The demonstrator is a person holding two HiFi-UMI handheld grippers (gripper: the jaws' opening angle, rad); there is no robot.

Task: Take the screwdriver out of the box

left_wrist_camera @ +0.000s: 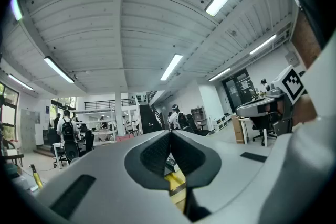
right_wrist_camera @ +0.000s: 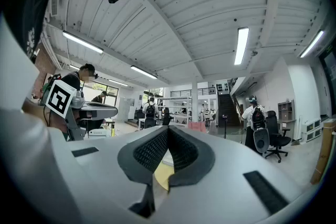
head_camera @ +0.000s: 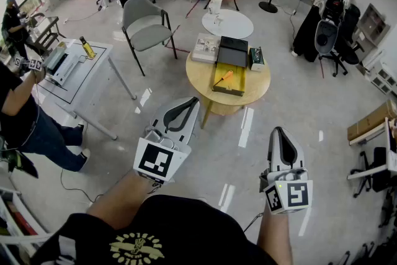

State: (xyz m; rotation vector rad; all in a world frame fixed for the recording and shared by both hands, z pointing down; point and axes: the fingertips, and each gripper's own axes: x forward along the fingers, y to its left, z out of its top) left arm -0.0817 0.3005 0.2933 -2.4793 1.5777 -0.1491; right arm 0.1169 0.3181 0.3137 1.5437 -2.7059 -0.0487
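Open-plan office, round yellow wooden counter [head_camera: 257,87] ahead, orange-handled screwdriver [head_camera: 223,77] lying in the open yellow-lined box [head_camera: 231,91]; left hand-held gripper [head_camera: 193,100] and right hand-held gripper [head_camera: 280,132] both pressed together, empty, well short, so approach step I'd say, next one must reach in and spread.

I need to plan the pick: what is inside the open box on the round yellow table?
An orange-handled screwdriver lies slantwise on the yellow floor of the box. Nothing else shows inside; the floor beneath the tool is covered.
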